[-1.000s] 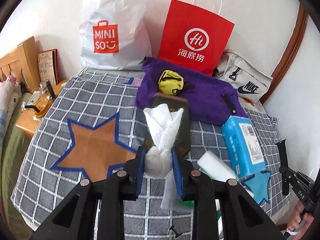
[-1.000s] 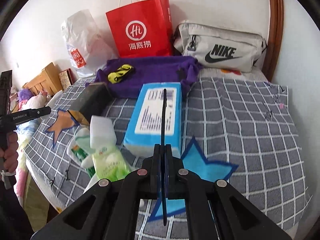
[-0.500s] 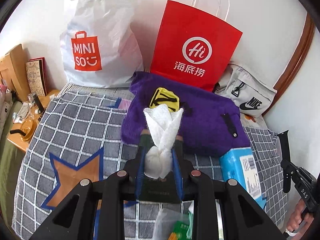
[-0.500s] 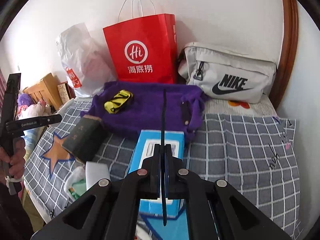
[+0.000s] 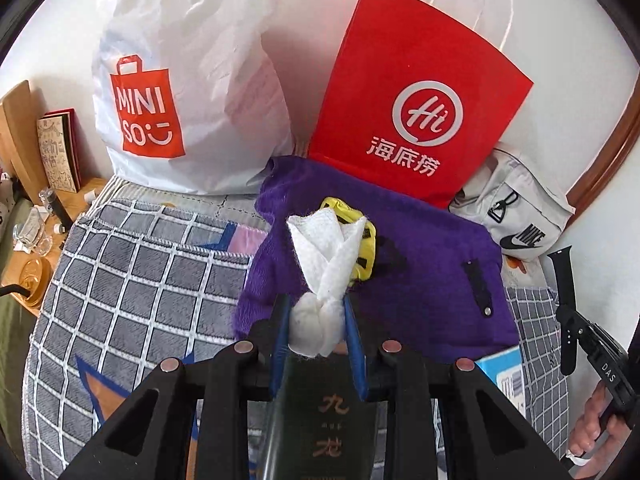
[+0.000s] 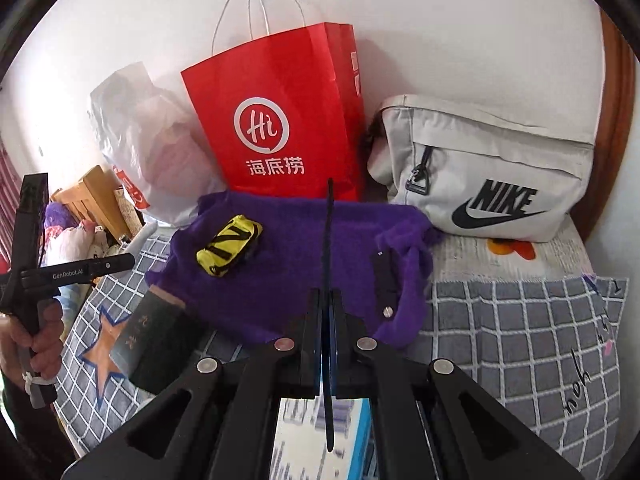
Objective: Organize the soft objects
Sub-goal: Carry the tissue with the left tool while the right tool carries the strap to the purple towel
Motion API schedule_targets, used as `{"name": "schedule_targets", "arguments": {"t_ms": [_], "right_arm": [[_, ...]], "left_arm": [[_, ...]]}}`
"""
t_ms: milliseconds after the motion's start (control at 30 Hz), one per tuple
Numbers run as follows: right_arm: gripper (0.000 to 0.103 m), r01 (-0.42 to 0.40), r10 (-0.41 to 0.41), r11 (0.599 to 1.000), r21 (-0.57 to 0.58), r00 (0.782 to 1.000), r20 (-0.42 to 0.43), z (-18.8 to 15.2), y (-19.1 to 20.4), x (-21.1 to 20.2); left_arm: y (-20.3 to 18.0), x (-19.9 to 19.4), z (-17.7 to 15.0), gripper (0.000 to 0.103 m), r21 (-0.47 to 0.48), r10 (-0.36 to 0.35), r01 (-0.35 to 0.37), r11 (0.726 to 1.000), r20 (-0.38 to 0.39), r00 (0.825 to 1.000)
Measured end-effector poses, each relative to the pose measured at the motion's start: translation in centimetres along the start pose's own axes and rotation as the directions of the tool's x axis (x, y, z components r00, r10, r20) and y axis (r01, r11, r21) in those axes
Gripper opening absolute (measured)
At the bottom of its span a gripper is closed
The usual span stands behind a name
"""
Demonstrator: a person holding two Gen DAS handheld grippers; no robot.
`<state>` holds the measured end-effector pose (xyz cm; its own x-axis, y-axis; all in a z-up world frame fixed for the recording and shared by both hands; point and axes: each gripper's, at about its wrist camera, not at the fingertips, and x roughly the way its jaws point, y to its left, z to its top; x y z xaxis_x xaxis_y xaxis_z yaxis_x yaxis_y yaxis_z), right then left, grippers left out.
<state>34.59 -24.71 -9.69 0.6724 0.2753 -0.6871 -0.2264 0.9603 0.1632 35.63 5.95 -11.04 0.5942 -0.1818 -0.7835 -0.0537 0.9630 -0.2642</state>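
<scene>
My left gripper (image 5: 316, 312) is shut on the knot of a white knotted cloth (image 5: 328, 256), whose loose ends stand up over a purple fuzzy garment (image 5: 420, 280). A yellow-and-black pouch (image 5: 368, 240) lies on that garment, half hidden behind the cloth. My right gripper (image 6: 326, 300) is shut on a thin black watch strap (image 6: 329, 240), seen edge-on above the purple garment (image 6: 304, 264). The strap (image 5: 560, 276) also shows at the right edge of the left wrist view. The pouch (image 6: 230, 246) sits left of the strap.
Against the wall stand a white Miniso bag (image 5: 180, 80), a red paper bag (image 5: 416, 112) and a grey Nike bag (image 6: 488, 176). A dark box (image 5: 328, 412) and a blue tissue pack (image 6: 320, 432) lie on the checked bedspread (image 5: 140, 280). A bedside table (image 5: 28, 248) is at left.
Both grippers have moved forward over the bed toward the bags at the wall, still holding cloth and strap. The green packet and white sponge have dropped out of view.
</scene>
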Motion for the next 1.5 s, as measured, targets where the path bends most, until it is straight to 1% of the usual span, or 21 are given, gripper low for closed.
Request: {"name": "schedule_targets", "arguments": {"t_ms": [133,267,367,500,633,700,800,1000,1100,1233,1300,1400,1433,1467,1500], "right_arm": [[0.003,-0.007,0.007,1.000,0.001,1.000,-0.003,1.9,0.1,2.0],[0.003,-0.006,0.006,1.000,-0.022,1.000,-0.009,3.4,0.3,4.1],[0.003,0.005,-0.006,0.999,-0.044,1.000,-0.020,3.8,0.1,5.4],[0.003,0.009,-0.013,0.998,-0.058,0.998,-0.065,3.5,-1.0,7.8],[0.003,-0.005,0.000,0.999,-0.038,0.993,-0.117,3.1,-2.2,9.9],[0.003,-0.024,0.020,0.999,-0.028,0.988,-0.152,2.6,-2.7,11.1],[0.003,-0.019,0.011,0.999,-0.039,0.980,-0.200,2.1,-2.9,12.3],[0.003,-0.036,0.028,0.999,-0.025,0.961,-0.275,1.0,-3.4,13.9],[0.004,-0.026,0.014,0.999,-0.035,0.956,-0.293,0.7,-3.4,14.3],[0.005,-0.030,0.012,0.998,-0.055,0.956,-0.295,0.6,-3.0,14.2],[0.005,-0.019,0.000,0.998,-0.064,0.959,-0.283,0.6,-3.0,13.9],[0.005,-0.019,0.002,0.998,-0.059,0.958,-0.285,0.6,-3.2,13.8],[0.006,-0.018,0.001,0.998,-0.058,0.959,-0.283,0.6,-3.2,13.7],[0.010,-0.018,0.002,0.998,-0.056,0.960,-0.280,0.6,-3.2,13.5],[0.017,-0.018,0.001,0.998,-0.058,0.962,-0.274,0.7,-3.1,13.2]], "left_arm": [[0.1,1.7,1.3,0.025,-0.016,0.003,-0.004,1.000,-0.014,1.000],[0.0,3.0,2.3,0.025,-0.006,0.009,-0.009,1.000,-0.021,1.000],[0.0,4.4,2.5,0.025,0.002,0.021,-0.021,1.000,-0.039,0.999],[0.4,6.1,2.6,0.025,0.000,0.032,-0.032,0.999,-0.062,0.998],[0.3,7.1,2.5,0.025,0.032,0.055,-0.053,0.998,-0.076,0.996],[0.4,7.6,2.3,0.025,0.030,0.041,-0.038,0.999,-0.092,0.995],[0.6,8.4,2.1,0.025,0.009,0.013,-0.012,1.000,-0.123,0.992],[0.4,9.4,1.6,0.025,0.004,0.013,-0.012,1.000,-0.146,0.989],[0.2,9.8,1.5,0.025,0.012,0.016,-0.014,1.000,-0.155,0.988],[-0.1,10.1,1.4,0.026,0.018,0.015,-0.012,1.000,-0.164,0.986],[-0.1,10.2,1.3,0.027,0.019,0.017,-0.014,1.000,-0.170,0.985],[-0.1,10.1,1.4,0.029,0.010,0.017,-0.015,1.000,-0.177,0.984],[0.2,9.9,1.4,0.032,0.006,0.015,-0.014,1.000,-0.178,0.984],[0.3,9.7,1.3,0.036,0.003,0.014,-0.013,1.000,-0.178,0.984],[0.5,9.4,1.3,0.048,0.000,0.014,-0.014,1.000,-0.179,0.984]]}}
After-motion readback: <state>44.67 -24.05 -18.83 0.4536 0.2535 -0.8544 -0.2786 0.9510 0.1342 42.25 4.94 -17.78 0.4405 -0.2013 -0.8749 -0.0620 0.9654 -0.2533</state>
